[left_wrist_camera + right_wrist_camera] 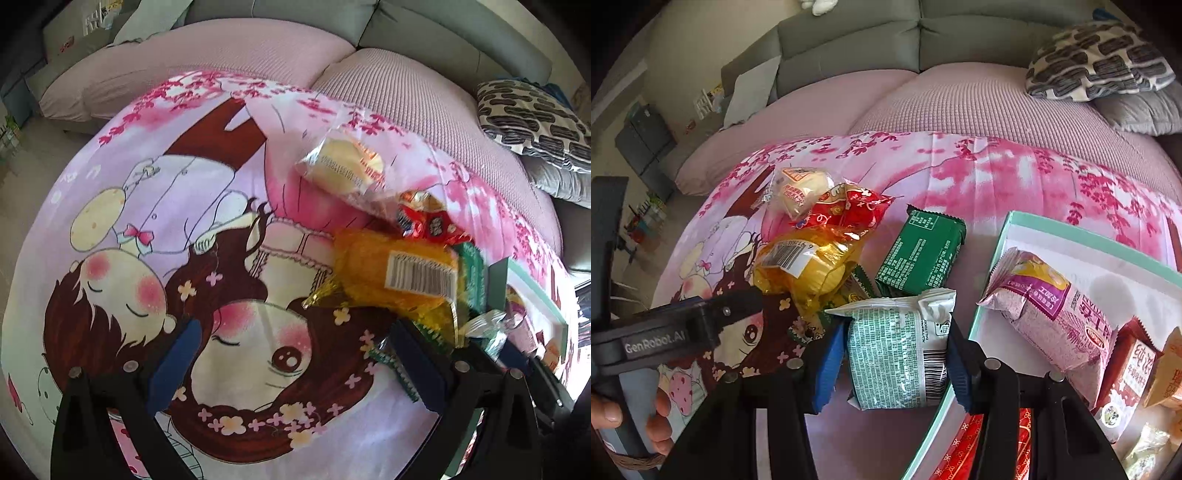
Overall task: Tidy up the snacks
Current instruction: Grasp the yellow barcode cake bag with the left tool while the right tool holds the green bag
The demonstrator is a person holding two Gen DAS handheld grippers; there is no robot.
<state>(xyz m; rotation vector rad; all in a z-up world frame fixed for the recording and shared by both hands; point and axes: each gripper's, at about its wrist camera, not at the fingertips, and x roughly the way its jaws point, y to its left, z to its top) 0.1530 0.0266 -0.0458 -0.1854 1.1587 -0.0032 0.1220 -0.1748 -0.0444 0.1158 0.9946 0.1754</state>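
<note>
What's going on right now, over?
Right claw shut on pale green snack pack. Left claw open, empty. Teal box alongside, part filled. Loose snacks piled ahead; nothing blocking.

The one line that reads cleanly is "GenRobot.AI", in pale letters along the dark body of the left gripper (735, 314) as the right wrist view shows it. The white-and-green packet (897, 354) carries dense small print and a barcode, none of it legible. The yellow packet (397, 271) bears a white barcode label whose digits are too small to make out. The dark green packet (921, 254) shows blocks of white print, unreadable. The pink-and-purple packet (1049, 317) in the box (1004, 236) has large Chinese characters, seen upside down, that I cannot read.
</note>
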